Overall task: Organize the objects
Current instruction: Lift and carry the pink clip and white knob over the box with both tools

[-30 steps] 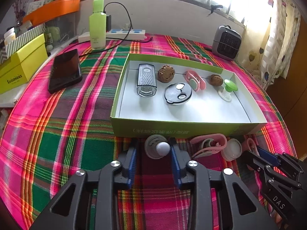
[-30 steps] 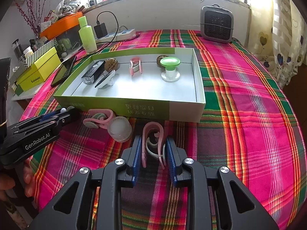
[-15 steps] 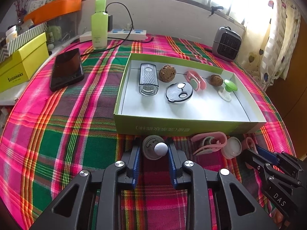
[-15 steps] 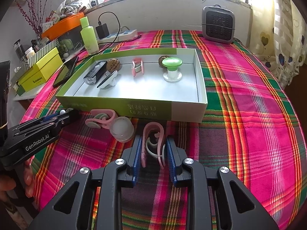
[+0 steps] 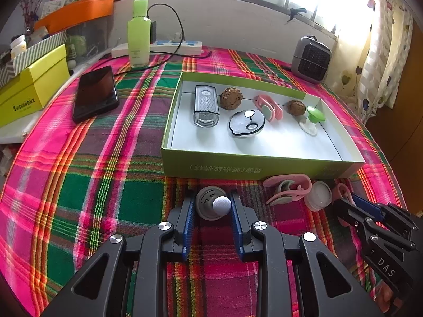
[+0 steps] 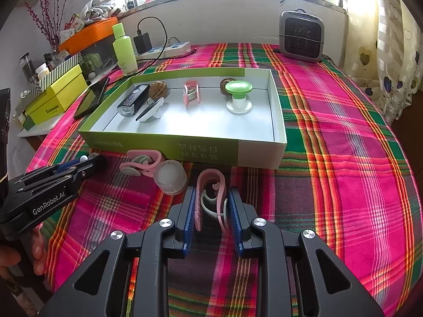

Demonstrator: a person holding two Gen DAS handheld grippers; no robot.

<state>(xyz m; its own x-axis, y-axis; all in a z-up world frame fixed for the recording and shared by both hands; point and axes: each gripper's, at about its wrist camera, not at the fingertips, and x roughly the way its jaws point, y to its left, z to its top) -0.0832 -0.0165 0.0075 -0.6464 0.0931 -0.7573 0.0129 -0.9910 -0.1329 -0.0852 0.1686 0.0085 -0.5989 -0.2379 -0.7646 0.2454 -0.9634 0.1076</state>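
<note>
"What do your left fingers (image 5: 213, 207) hold?"

"A small grey round knob (image 5: 211, 203). I squeeze it tight from both sides so it can't roll off."

"And your right fingers (image 6: 211, 206)?"

"They pinch a pink clip (image 6: 211, 192), standing on its edge, so both pads press its flat sides."

"Where do they go?"

"I think into the green box (image 5: 264, 167) just ahead of my fingers. Another pink clip (image 5: 288, 189) and a little white jar (image 5: 318, 195) wait on the counter (image 6: 343, 158) between my two hands."
</note>
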